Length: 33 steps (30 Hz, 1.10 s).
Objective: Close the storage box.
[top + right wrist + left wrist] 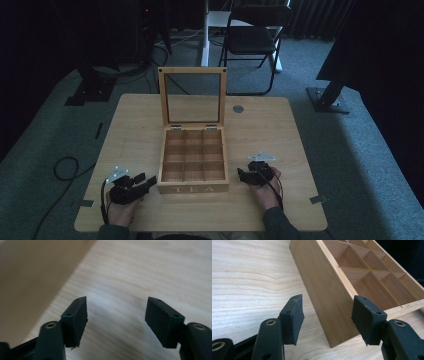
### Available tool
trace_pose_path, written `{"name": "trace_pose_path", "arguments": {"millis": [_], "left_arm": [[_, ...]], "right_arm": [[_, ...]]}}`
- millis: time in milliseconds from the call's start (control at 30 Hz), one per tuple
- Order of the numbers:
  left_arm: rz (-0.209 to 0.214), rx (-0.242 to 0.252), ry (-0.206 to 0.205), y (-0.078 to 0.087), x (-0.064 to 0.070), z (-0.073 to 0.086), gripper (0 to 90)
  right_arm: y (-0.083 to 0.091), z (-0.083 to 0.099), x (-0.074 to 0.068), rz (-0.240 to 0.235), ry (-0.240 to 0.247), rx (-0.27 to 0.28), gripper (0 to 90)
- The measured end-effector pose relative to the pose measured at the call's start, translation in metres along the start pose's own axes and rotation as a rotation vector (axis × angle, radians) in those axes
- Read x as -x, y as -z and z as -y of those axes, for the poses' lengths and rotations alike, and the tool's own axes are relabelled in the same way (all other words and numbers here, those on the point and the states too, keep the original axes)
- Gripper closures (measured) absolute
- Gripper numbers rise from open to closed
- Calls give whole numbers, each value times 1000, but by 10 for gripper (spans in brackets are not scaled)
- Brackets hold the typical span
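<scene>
A wooden tea box [193, 160] sits near the middle of the table [280, 135], slightly toward the near edge, with its glass-paned lid [192, 97] standing upright on hinges at the far side and nine empty compartments showing inside. The left gripper [142, 183] rests on the table just beside the box's near left corner, jaws spread with nothing between the pads; in the left gripper view that corner [332, 340] stands right between the spread jaws. The right gripper [242, 175] lies just right of the box's right wall, also spread wide and empty, with bare tabletop between its pads [77, 320]. The likeliest trouble, as I judge it, is the lid: it stands unsupported, so a nudge to the box or a jaw catching the frame could drop it shut, or tip the box backward. A jaw pushed against a corner could also skate the box across the smooth wood. The box is nearly square; its front, lettered "TEA", faces the near edge, the opening faces up, and the lid's long side runs left to right.
</scene>
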State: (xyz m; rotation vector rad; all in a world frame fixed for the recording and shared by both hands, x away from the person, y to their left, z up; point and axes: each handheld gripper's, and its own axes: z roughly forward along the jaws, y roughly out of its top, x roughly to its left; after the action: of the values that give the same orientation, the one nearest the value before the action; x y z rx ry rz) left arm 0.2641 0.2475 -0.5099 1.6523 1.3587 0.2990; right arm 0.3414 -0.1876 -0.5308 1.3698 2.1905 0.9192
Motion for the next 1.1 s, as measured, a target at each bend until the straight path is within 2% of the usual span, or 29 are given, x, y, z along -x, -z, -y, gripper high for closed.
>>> {"name": "trace_pose_path", "arguments": {"millis": [133,233,333,600,800,1100], "left_arm": [[-1,-2,-2,0,0,0,431],[-2,-4,-18,-1,2,0,430],[4,-2,-10,0,1,-1,428],[3,-2,-1,-1,1,-1,426],[-5,-6,-7,-2,1,-1,424],[-12,-9,-26,-2,2,-2,422]], "right_arm": [[9,-10,-4,-12,24,34,401],[12,-17,-4,-20,24,44,423],[13,-22,-4,-21,26,50,434],[15,-33,-5,-28,24,68,433],[15,-44,-8,-22,57,69,439],[14,-63,-10,-19,75,62,423]]}}
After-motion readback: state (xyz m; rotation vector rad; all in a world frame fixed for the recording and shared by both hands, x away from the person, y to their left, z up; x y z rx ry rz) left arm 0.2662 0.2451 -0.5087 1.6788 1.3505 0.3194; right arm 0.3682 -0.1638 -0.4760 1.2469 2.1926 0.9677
